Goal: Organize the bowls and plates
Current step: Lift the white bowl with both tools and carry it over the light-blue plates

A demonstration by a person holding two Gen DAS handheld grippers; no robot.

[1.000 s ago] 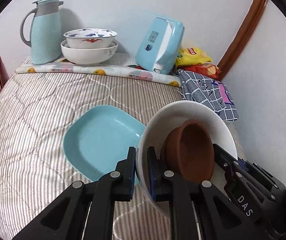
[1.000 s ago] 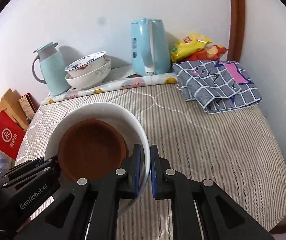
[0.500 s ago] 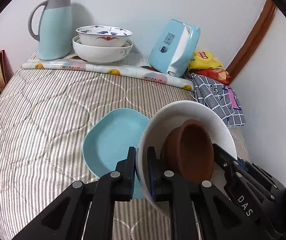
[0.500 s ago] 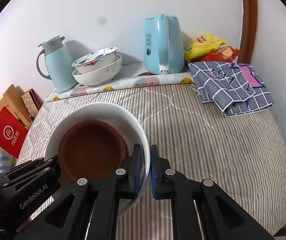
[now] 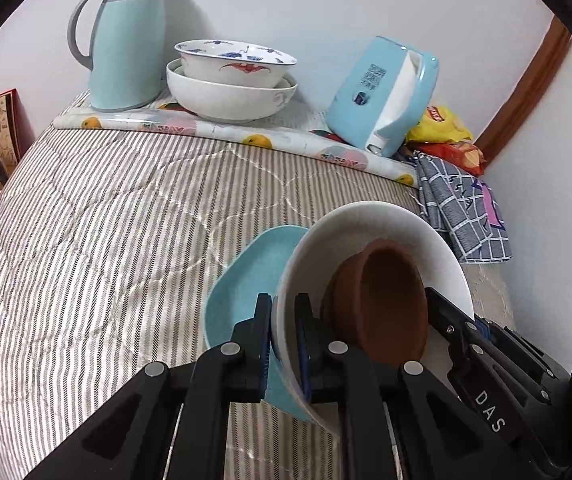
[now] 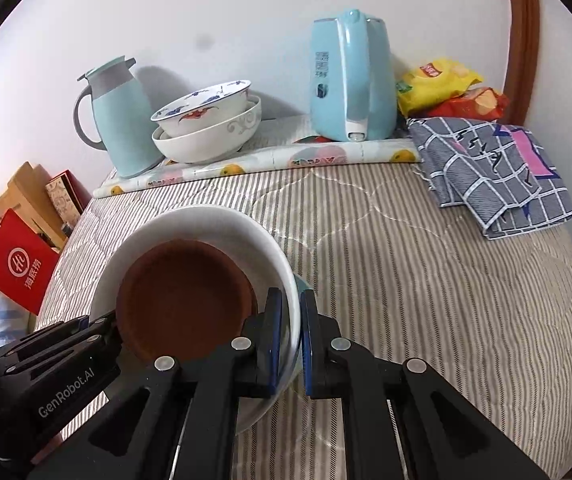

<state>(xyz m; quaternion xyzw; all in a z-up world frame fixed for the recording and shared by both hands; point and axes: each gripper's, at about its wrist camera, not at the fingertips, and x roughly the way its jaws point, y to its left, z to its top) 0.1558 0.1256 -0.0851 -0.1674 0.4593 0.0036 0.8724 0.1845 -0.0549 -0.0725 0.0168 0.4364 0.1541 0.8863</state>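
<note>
Held item: large white ceramic bowl [image 5: 382, 232], tilted, carried above the bed between both grippers.
Contents: small brown clay bowl [image 5: 382, 300], nested inside the white bowl and leaning against its lower wall.
Left gripper [image 5: 283, 320]: jaws closed on the white bowl's rim, one pad outside the wall, one inside.
Right gripper [image 6: 290, 320]: jaws clamped on the opposite rim of the same bowl, likewise one pad on each side.
Beneath: light blue square plate [image 5: 245, 280], lying on the bed directly under the white bowl; whether bowl and plate touch cannot be told.
Surface: quilted bed cover with grey and white stripes [image 6: 426, 260], rounded at the corners.
Rear strip: fruit-printed glossy mat [image 6: 277, 158] along the wall edge of the bed.
On the mat, left: pale blue thermos jug with grey handle [image 5: 125, 36], upright.
On the mat, centre: patterned blue-and-red porcelain bowl [image 5: 237, 62] stacked in a plain white serving bowl [image 5: 229, 98].
On the mat, right: light blue electric kettle [image 6: 350, 76].
Far corner: yellow and red snack bags [image 6: 446, 88]; folded grey checked cloth [image 6: 490, 168] in front of them.
Room: white wall [image 6: 245, 12], brown wooden door frame [image 6: 520, 32], red paper bag [image 6: 19, 262] on the floor beside the bed.
</note>
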